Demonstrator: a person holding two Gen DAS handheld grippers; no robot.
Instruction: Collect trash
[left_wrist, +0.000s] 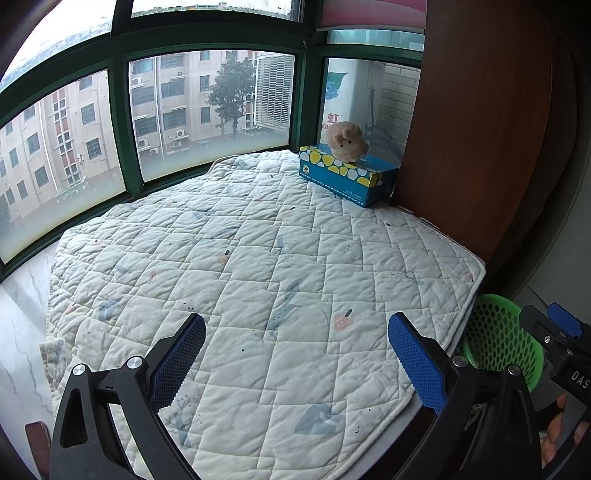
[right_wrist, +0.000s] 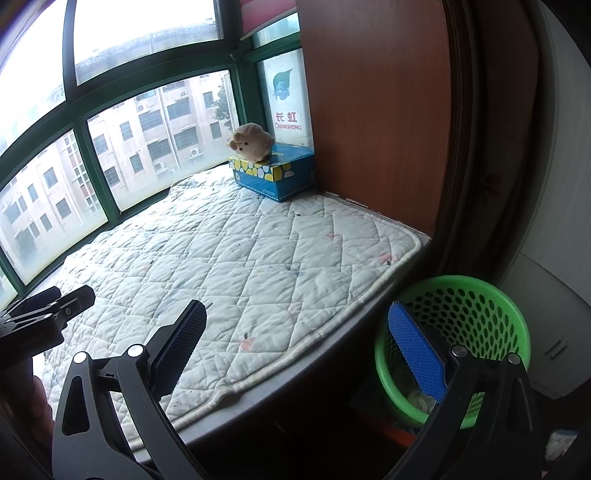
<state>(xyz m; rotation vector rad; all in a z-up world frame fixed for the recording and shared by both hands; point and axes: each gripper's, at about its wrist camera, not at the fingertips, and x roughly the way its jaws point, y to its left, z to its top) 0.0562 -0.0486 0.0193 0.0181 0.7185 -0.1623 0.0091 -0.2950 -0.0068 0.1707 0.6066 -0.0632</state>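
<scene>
My left gripper (left_wrist: 297, 356) is open and empty, hovering over a white quilted mat (left_wrist: 258, 258) on a bay-window ledge. My right gripper (right_wrist: 297, 350) is open and empty, over the mat's front edge (right_wrist: 280, 362) and a green perforated basket (right_wrist: 491, 314) standing on the floor at the right. Something pale lies at the basket's bottom (right_wrist: 417, 400). The basket also shows in the left wrist view (left_wrist: 498, 343), beside the right gripper's body (left_wrist: 554, 339). I see no loose trash on the mat.
A blue tissue box (left_wrist: 347, 175) with a beige plush toy (left_wrist: 347, 140) on top sits at the mat's far right corner, against a wooden panel (left_wrist: 480, 147). Green-framed windows (left_wrist: 122, 122) run behind. Marble sill (left_wrist: 22, 332) lies to the left.
</scene>
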